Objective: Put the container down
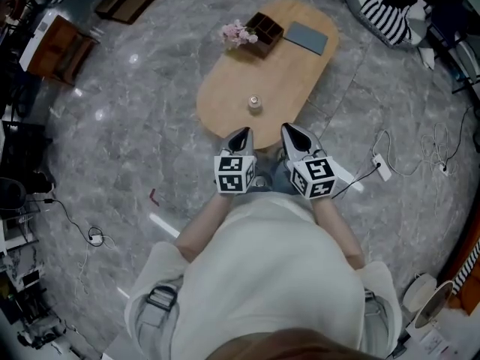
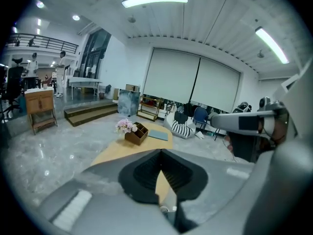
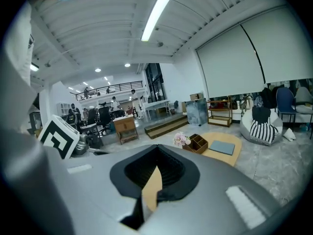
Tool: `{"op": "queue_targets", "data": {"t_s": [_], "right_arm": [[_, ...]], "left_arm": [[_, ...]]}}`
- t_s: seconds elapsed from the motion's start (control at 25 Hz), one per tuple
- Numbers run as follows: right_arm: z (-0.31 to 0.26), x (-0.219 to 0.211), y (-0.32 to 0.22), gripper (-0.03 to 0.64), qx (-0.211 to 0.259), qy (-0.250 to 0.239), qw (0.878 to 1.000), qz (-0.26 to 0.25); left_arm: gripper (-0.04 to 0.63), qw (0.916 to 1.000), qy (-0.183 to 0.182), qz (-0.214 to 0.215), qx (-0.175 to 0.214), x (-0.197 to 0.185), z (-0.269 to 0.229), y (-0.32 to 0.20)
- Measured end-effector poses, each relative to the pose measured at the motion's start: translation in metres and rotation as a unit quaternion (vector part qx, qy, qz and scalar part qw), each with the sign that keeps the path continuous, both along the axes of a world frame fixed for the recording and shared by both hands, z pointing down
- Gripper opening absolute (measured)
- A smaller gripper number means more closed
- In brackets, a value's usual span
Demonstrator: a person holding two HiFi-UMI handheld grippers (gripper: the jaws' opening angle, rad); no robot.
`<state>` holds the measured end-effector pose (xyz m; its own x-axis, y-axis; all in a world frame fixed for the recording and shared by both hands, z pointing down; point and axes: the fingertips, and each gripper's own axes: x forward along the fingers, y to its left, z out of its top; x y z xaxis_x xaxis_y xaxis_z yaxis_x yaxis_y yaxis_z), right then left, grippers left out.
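A small clear container (image 1: 255,103) stands upright on the oval wooden table (image 1: 292,73), near its front end. I hold both grippers close to my body, short of the table edge, with their tips pointing at the table. My left gripper (image 1: 239,134) is shut, its jaws meeting at the tip (image 2: 160,151) with nothing between them. To its right, my right gripper (image 1: 292,131) also shows its jaws together (image 3: 157,148) and empty. Neither gripper touches the container, which sits a little beyond the tips.
A brown divided box (image 1: 264,30) with pink flowers (image 1: 238,34) and a grey-blue pad (image 1: 307,37) sit at the table's far end. A striped cushion (image 1: 386,13) lies beyond. A power strip and cables (image 1: 382,167) trail on the marble floor at right; a wooden cabinet (image 1: 56,47) stands far left.
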<state>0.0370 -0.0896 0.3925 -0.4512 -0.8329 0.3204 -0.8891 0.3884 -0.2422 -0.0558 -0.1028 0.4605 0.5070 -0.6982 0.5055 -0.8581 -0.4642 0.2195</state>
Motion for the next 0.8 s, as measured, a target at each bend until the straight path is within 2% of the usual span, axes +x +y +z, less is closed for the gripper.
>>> {"op": "queue_targets", "data": {"t_s": [0.44,0.8], "right_arm": [[-0.009,0.009,0.001,-0.002,0.009,0.005,1.000,0.003],[-0.016,0.016,-0.008,-0.003,0.011,-0.002,1.000,0.010]], "left_arm": [[0.002,0.9995,0.027,-0.002,0.015,0.000,-0.027,-0.002],[0.002,0.9993,0.030,-0.012,0.017,-0.002,-0.030,-0.010]]}}
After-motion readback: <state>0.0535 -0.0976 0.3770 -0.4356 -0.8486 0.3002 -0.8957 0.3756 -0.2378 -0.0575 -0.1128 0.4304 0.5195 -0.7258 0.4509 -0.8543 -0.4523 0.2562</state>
